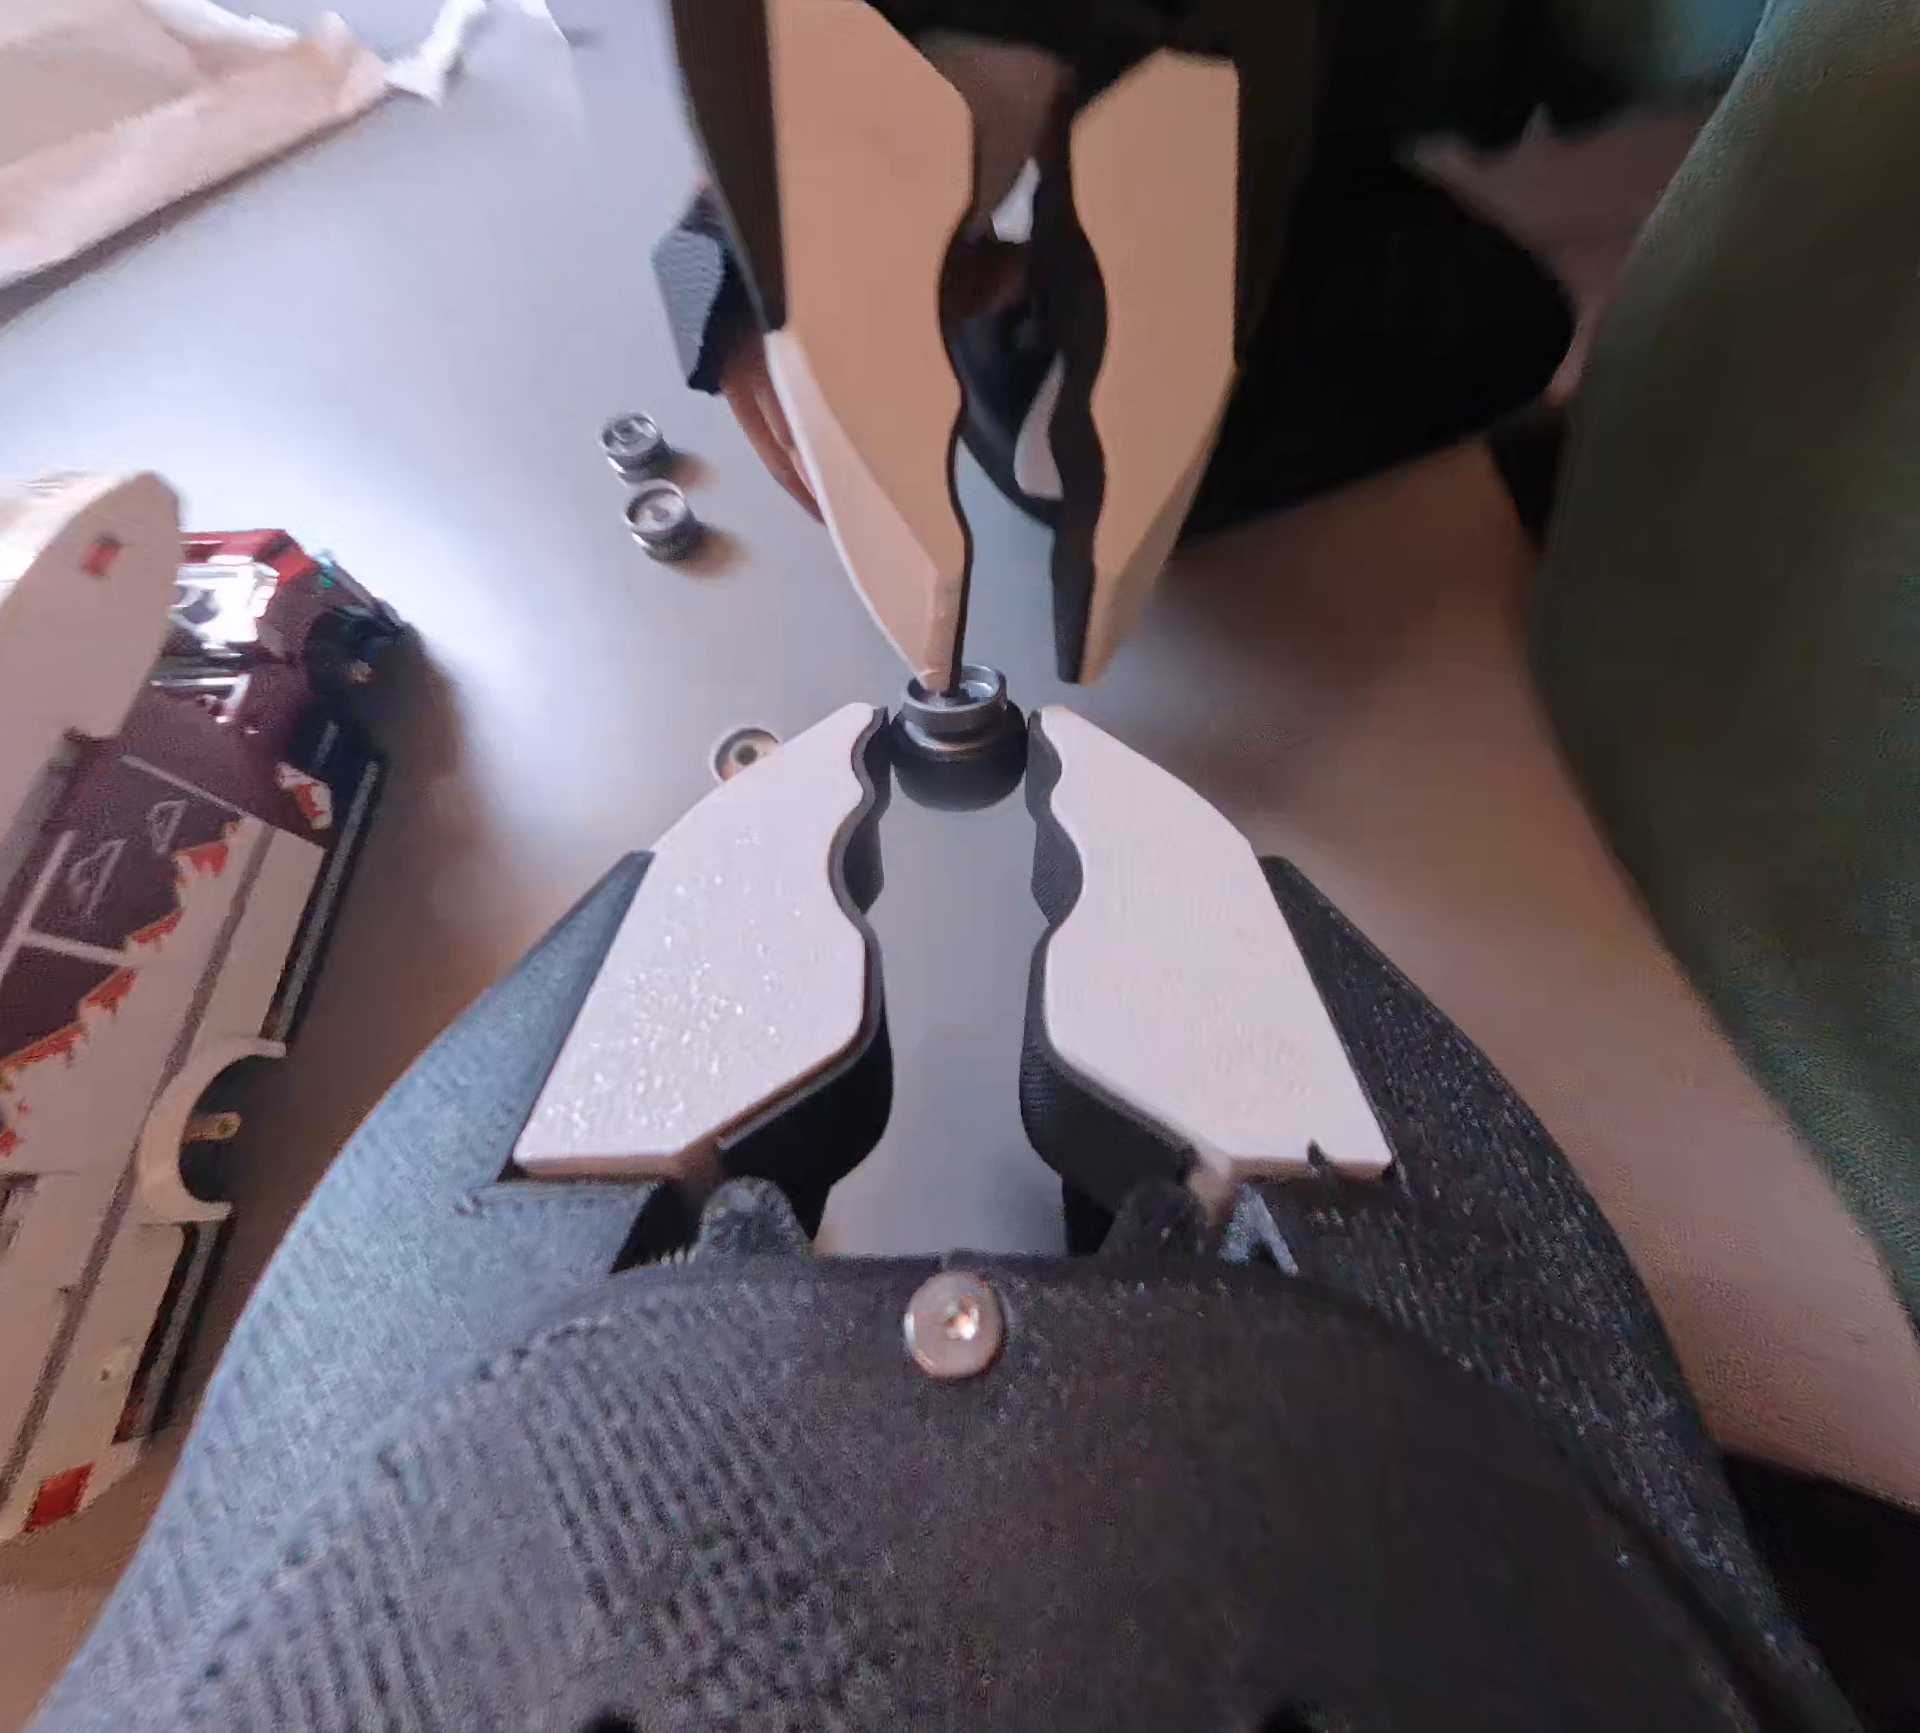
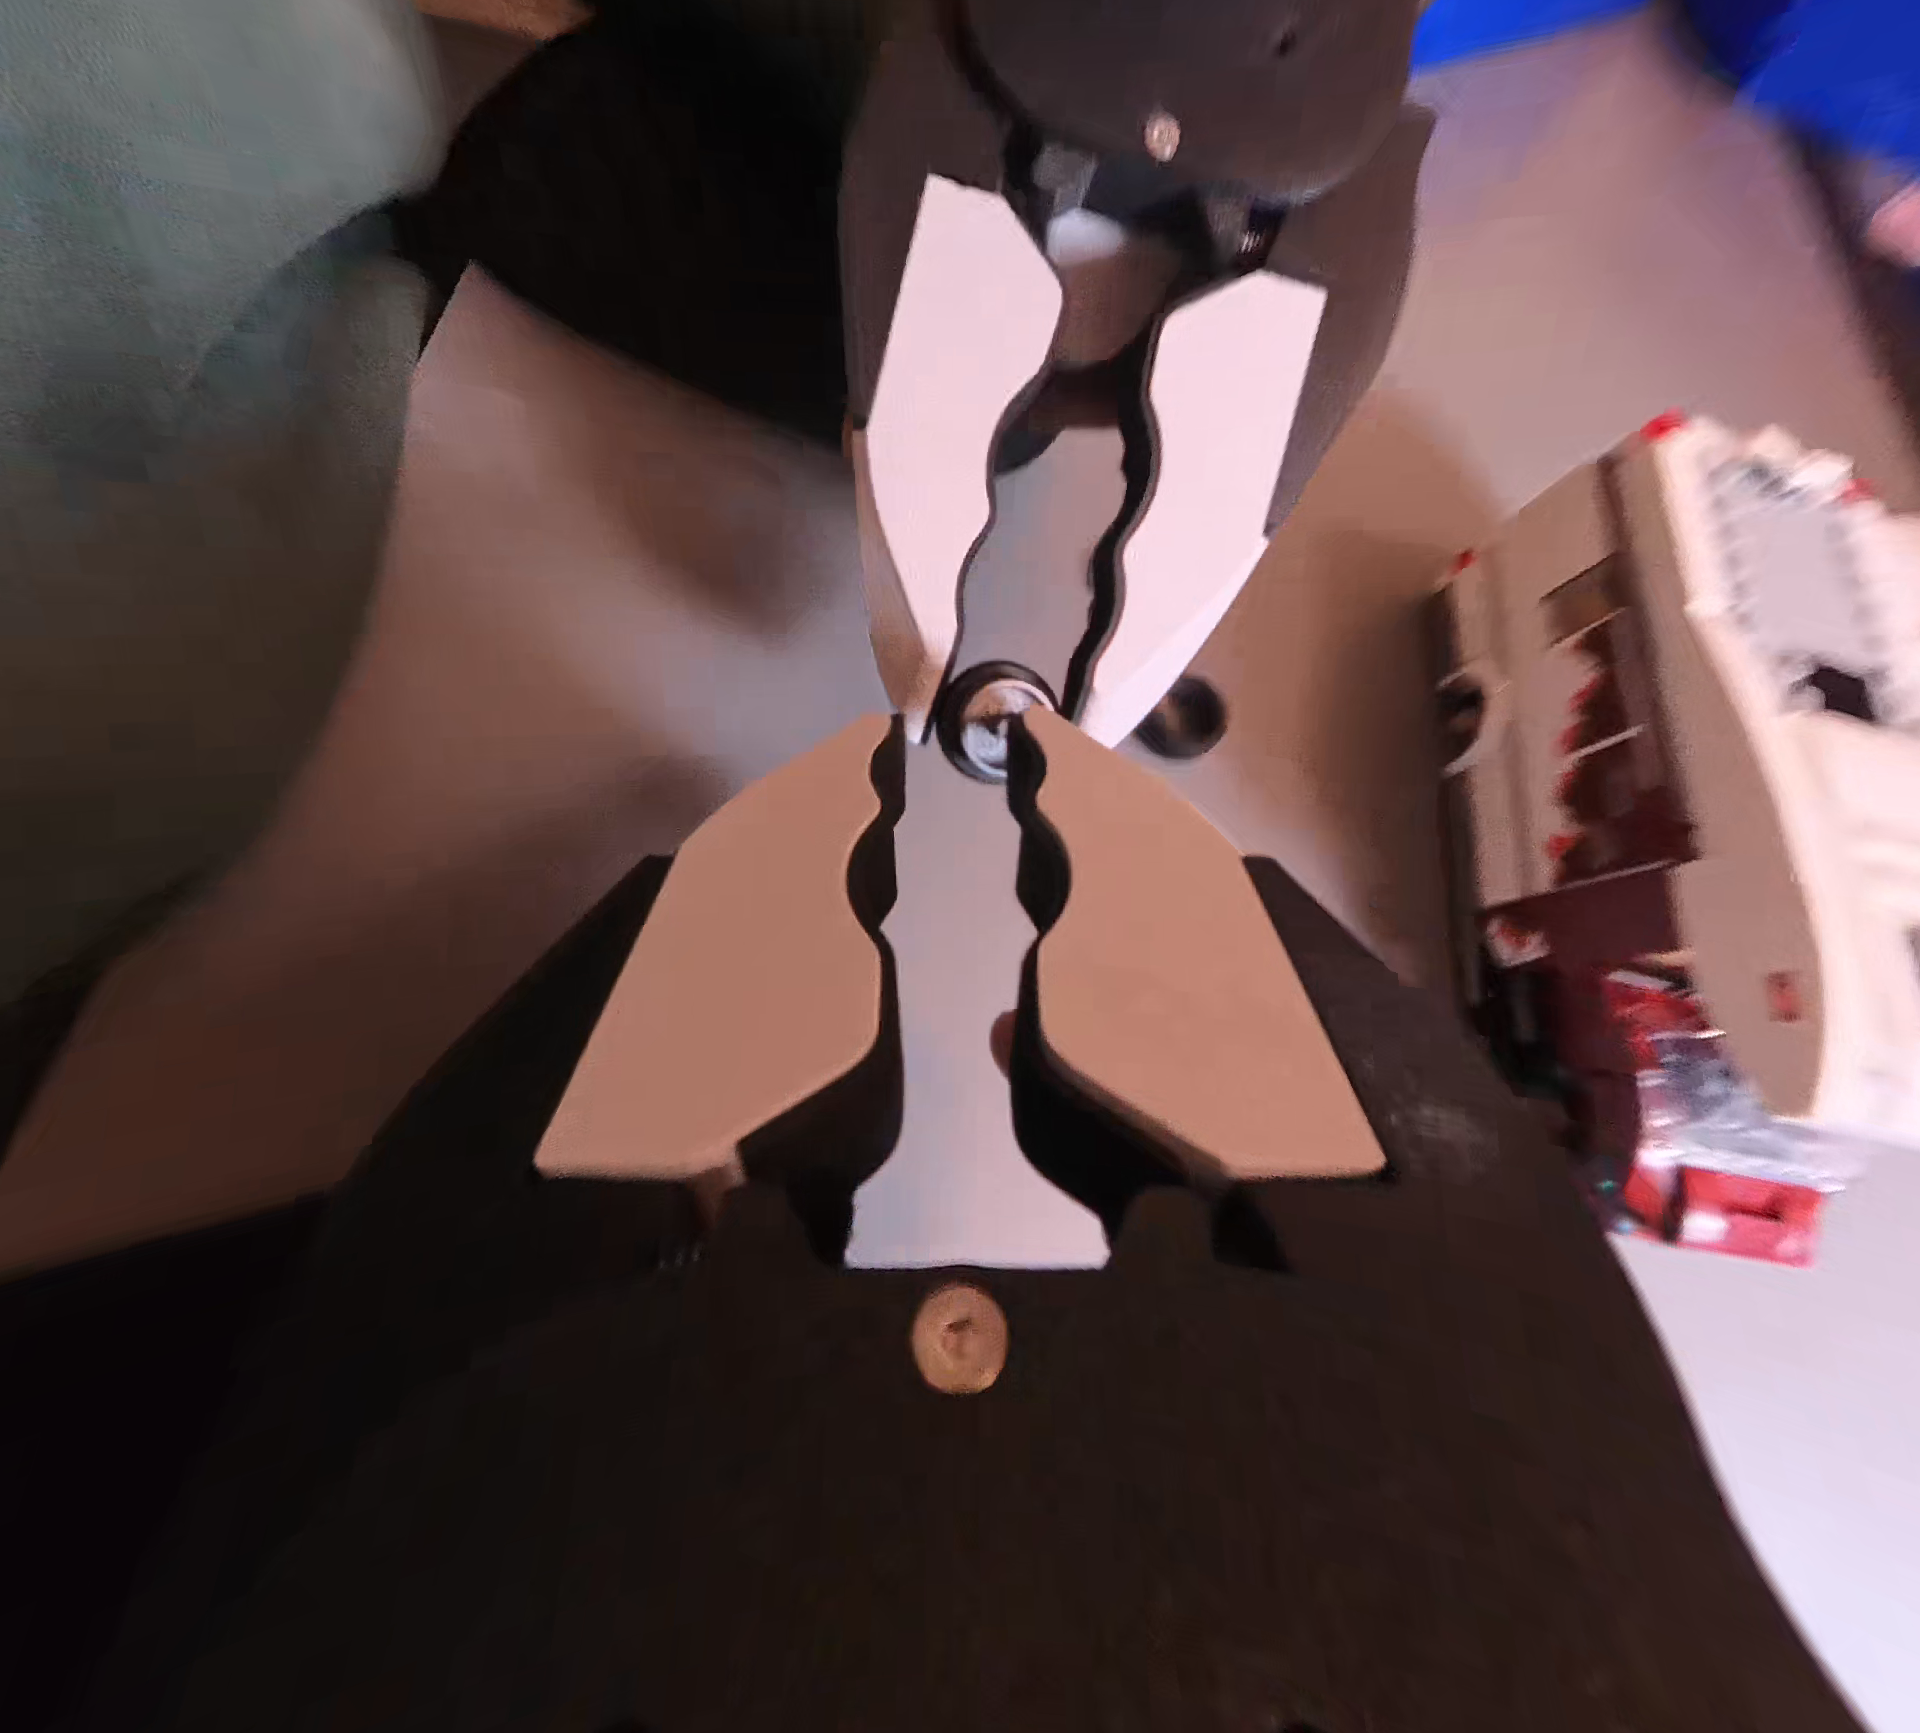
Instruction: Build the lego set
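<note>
On the grey worktop [image 1: 436, 312], we see the left claw [image 1: 951, 727] narrow around a small black wheel [image 1: 951, 753]; the right claw [image 2: 961, 733], narrowly parted, pokes one fingertip into its silver hub.

A toy bus [image 1: 156, 852] bears blurred markings we cannot read.

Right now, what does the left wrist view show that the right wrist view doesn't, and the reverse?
Left wrist view only: two loose grey rims and crumpled white wrapping on the table.
Right wrist view only: the left gripper's round black front face.
Both: the small wheel between the left gripper fingertips, one right gripper fingertip in its rim, and the toy vehicle.
</note>
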The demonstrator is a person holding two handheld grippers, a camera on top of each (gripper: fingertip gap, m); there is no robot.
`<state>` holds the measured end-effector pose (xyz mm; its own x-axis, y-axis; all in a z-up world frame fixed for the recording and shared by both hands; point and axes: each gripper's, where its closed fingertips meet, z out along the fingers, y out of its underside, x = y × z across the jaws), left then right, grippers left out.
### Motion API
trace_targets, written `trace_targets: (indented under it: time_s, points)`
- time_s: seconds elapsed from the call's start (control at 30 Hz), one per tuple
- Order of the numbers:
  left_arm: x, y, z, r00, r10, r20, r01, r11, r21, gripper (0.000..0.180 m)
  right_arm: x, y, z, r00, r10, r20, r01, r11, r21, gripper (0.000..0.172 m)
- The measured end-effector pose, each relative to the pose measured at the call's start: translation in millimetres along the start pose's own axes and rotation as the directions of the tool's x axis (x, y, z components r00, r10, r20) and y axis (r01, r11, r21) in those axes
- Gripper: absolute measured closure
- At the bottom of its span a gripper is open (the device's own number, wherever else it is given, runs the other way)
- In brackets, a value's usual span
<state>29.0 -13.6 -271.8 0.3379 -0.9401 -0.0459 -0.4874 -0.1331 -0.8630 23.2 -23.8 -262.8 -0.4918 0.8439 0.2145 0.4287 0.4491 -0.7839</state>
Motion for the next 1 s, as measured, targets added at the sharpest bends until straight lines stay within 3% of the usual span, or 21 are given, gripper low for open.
trace_targets:
  time_s: [0.13,0.33,0.5,0.87,1.0]
  points:
    - [5.5,20.1,12.3,0.997,0.069,-0.032,-0.073,0.987,-0.140,0.155,-6.5,20.0,11.1,0.994,0.067,0.081,-0.056,0.989,-0.137,0.159]
    - [4.0,40.2,13.0,0.995,0.092,-0.029,-0.096,0.958,-0.269,0.155,-2.9,23.7,26.5,0.978,0.160,0.133,-0.124,0.961,-0.248,0.165]
    - [1.3,46.1,5.2,1.000,0.020,-0.024,-0.026,0.955,-0.294,0.152,-5.2,21.0,36.1,0.955,0.250,0.157,-0.186,0.923,-0.337,0.170]
    - [2.5,49.3,0.1,0.999,0.029,-0.020,-0.033,0.959,-0.281,0.156,1.3,9.4,36.5,0.875,0.466,0.129,-0.390,0.838,-0.382,0.172]
    - [2.5,49.2,0.2,0.999,0.031,-0.019,-0.035,0.960,-0.279,0.156,4.4,16.9,39.5,0.895,0.438,0.080,-0.368,0.829,-0.421,0.172]
